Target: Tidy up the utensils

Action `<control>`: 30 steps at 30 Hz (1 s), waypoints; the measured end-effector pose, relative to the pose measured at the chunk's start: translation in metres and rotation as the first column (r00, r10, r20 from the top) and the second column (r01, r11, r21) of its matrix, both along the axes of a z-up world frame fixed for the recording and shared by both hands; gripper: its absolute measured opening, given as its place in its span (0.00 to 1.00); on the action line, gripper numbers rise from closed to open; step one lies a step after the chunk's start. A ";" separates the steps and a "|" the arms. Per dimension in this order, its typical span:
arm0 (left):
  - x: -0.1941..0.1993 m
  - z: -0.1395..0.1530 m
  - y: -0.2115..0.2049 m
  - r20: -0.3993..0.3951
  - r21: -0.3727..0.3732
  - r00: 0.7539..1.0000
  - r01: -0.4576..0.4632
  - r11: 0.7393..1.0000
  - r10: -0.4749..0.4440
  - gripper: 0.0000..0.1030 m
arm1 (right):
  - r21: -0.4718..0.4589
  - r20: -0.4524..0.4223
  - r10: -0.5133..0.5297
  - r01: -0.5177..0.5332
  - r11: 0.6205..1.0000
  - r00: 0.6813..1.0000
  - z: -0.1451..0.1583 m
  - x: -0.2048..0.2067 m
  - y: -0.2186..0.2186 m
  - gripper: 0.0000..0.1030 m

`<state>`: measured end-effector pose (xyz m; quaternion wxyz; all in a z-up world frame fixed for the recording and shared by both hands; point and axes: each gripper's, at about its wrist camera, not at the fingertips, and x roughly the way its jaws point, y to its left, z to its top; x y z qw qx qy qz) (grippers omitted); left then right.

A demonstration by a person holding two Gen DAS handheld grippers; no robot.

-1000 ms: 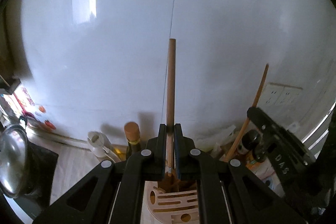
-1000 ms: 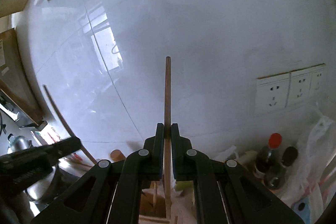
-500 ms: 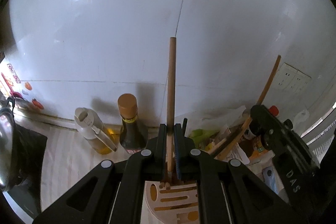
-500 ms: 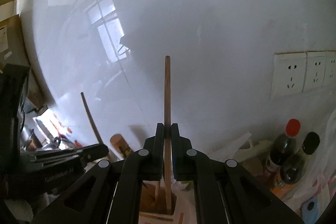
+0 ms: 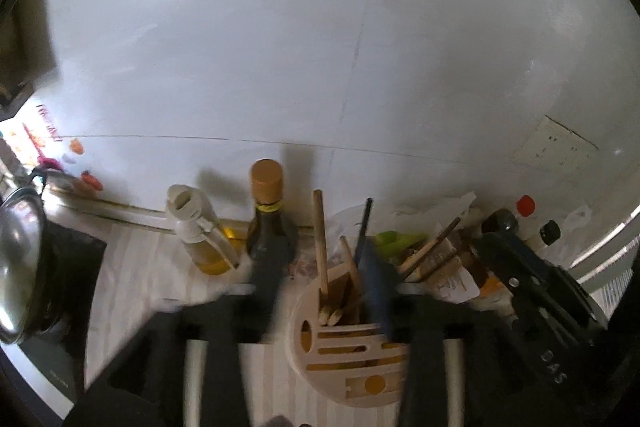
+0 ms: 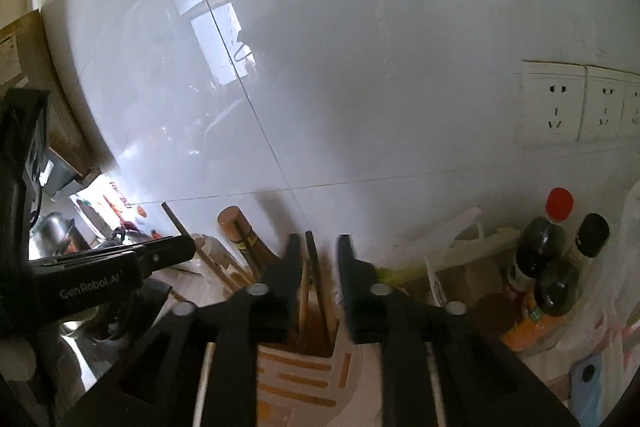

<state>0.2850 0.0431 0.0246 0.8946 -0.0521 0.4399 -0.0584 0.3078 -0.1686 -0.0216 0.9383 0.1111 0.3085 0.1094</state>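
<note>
Two chopsticks have been let go into the wooden holder (image 5: 352, 359), which stands on the bench near the tiled wall. The left gripper (image 5: 320, 291) has just been opening; its fingers stand well apart, pressing on nothing, with the lighter chopstick (image 5: 320, 239) free between them. The right gripper (image 6: 318, 279) has likewise been opening; the darker chopstick (image 6: 316, 275) stands loose in its gap. Judgement: the release should be finished by lifting both grippers straight up along the sticks, avoiding any sideways sweep that could tip the holder or catch the dark bottle (image 5: 268, 227) just left. Each chopstick stands near upright, long axis vertical, leaning slightly left, tip down in the holder.
</note>
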 end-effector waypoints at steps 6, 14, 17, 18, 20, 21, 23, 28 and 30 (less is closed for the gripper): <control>-0.025 0.005 0.009 0.049 0.043 0.998 -0.048 0.998 0.045 0.89 | -0.033 -0.006 -0.023 0.023 0.999 1.000 0.008 -0.023 -0.005 0.57; -0.068 -0.005 0.009 0.105 0.147 0.991 -0.094 0.985 0.079 1.00 | -0.222 -0.053 -0.153 0.138 0.965 0.987 -0.001 -0.063 -0.008 1.00; -0.083 -0.010 0.007 0.106 0.158 0.990 -0.109 0.981 0.093 1.00 | -0.298 -0.053 -0.195 0.171 0.939 0.979 -0.005 -0.072 -0.008 1.00; -0.087 -0.011 0.006 0.105 0.158 0.990 -0.115 0.981 0.099 1.00 | -0.315 -0.055 -0.203 0.176 0.933 0.978 -0.006 -0.075 -0.008 1.00; -0.095 -0.011 0.005 0.114 0.165 0.987 -0.127 0.978 0.109 1.00 | -0.334 -0.059 -0.212 0.181 0.925 0.975 -0.006 -0.079 -0.008 1.00; -0.100 -0.010 0.004 0.120 0.173 0.986 -0.136 0.976 0.116 1.00 | -0.338 -0.057 -0.215 0.183 0.923 0.975 -0.005 -0.083 -0.010 1.00; -0.107 -0.007 0.003 0.126 0.169 0.985 -0.142 0.975 0.121 1.00 | -0.347 -0.051 -0.215 0.184 0.920 0.975 -0.002 -0.090 -0.012 1.00; -0.134 0.004 0.005 0.154 0.168 0.980 -0.149 0.974 0.123 1.00 | -0.354 -0.024 -0.213 0.191 0.915 0.977 0.011 -0.111 -0.012 1.00; -0.144 0.009 0.008 0.163 0.161 0.979 -0.146 0.976 0.119 1.00 | -0.354 -0.010 -0.216 0.199 0.914 0.976 0.019 -0.123 -0.011 1.00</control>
